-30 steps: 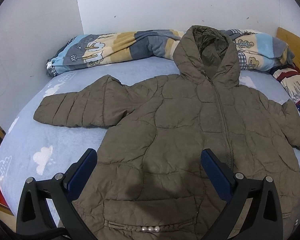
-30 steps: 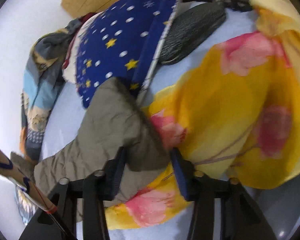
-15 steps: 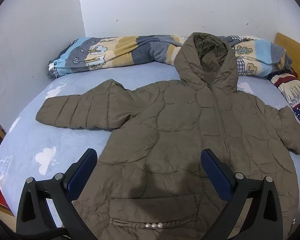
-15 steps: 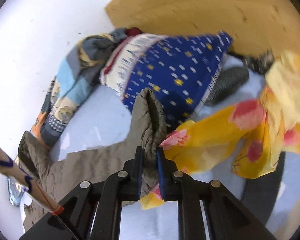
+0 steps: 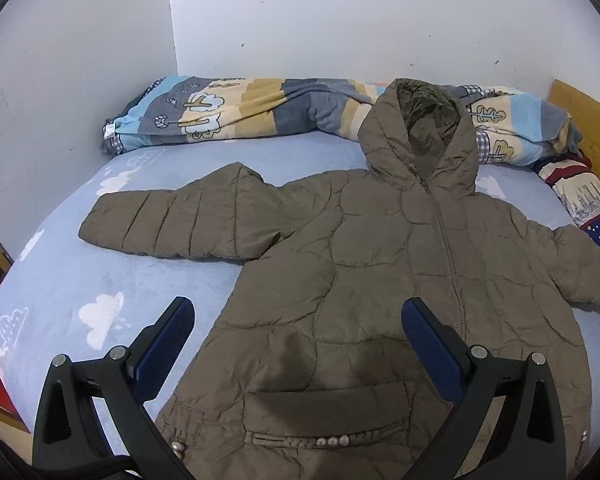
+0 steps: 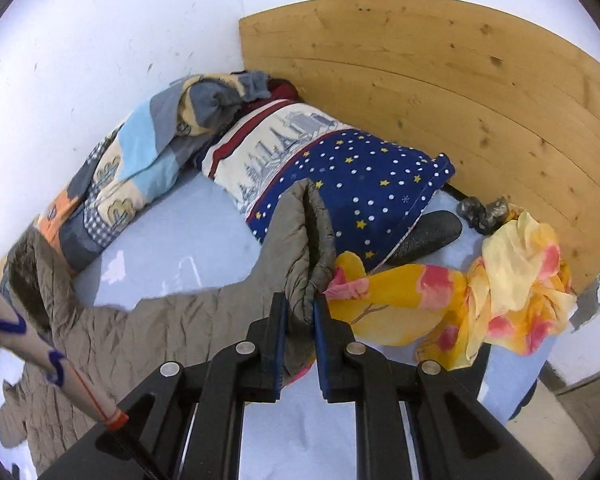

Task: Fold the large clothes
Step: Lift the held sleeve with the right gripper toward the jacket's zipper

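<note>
An olive-brown quilted hooded jacket lies face up on the light blue bed, zipper closed, hood toward the wall, both sleeves spread out. My left gripper is open and empty, hovering above the jacket's lower hem. My right gripper is shut on the cuff of the jacket's sleeve and holds it lifted off the bed. The jacket body trails to the lower left in the right wrist view.
A rolled striped blanket lies along the wall. A star-print pillow, a yellow floral scarf and a dark object lie by the wooden headboard. A pale stick crosses the right wrist view.
My right gripper closed on the sleeve cuff and lifted it up off the yellow scarf. My left gripper pulled back and rose a little over the hem.
</note>
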The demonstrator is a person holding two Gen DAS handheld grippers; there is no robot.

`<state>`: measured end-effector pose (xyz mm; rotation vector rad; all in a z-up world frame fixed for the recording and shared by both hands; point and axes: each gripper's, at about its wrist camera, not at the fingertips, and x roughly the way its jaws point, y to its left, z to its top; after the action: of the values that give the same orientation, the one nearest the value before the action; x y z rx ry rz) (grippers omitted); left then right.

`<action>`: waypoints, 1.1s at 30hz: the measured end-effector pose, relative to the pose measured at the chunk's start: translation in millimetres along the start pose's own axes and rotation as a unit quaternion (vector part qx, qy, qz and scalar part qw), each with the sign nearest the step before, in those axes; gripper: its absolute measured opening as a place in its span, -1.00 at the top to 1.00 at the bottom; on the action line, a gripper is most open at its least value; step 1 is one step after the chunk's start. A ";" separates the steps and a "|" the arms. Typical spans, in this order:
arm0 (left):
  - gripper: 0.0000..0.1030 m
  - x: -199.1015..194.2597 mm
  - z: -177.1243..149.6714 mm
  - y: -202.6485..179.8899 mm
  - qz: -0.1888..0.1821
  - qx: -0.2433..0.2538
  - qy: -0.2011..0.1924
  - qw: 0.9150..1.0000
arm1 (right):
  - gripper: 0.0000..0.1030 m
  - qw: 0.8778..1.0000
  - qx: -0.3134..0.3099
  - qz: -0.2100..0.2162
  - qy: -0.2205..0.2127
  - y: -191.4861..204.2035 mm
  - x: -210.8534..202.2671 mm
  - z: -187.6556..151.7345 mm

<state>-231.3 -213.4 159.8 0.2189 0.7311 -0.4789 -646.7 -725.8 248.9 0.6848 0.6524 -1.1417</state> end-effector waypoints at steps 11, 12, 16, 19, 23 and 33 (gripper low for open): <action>-1.00 -4.7 0.4 6.2 -0.006 -0.009 -0.003 1.000 | 0.67 0.988 -0.138 0.061 -0.007 93.5 -14.1 -27.3; -1.00 -4.7 0.4 6.7 -0.006 -0.008 -0.003 1.000 | 0.67 0.984 -0.157 0.084 0.001 110.7 -9.6 -40.3; -1.00 -4.5 -0.2 2.0 -0.011 0.000 0.000 1.000 | 0.03 0.967 -0.192 0.156 0.057 154.5 15.3 -87.9; -1.00 -5.1 -1.0 -0.6 -0.012 0.006 -0.003 1.000 | -0.02 0.964 -0.204 0.163 0.049 155.7 18.8 -99.1; -1.00 -3.4 -0.6 -2.3 -0.012 0.006 -0.001 1.000 | -0.07 0.975 -0.163 0.148 0.034 127.6 19.1 -85.1; -1.00 3.7 -2.8 -15.6 -0.011 0.024 0.007 1.000 | -0.41 0.993 -0.071 0.017 0.088 28.9 79.9 -75.4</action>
<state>-238.2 -227.3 154.9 0.2595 0.7370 -0.5161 -605.2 -706.6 144.9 0.6773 0.8605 -0.9999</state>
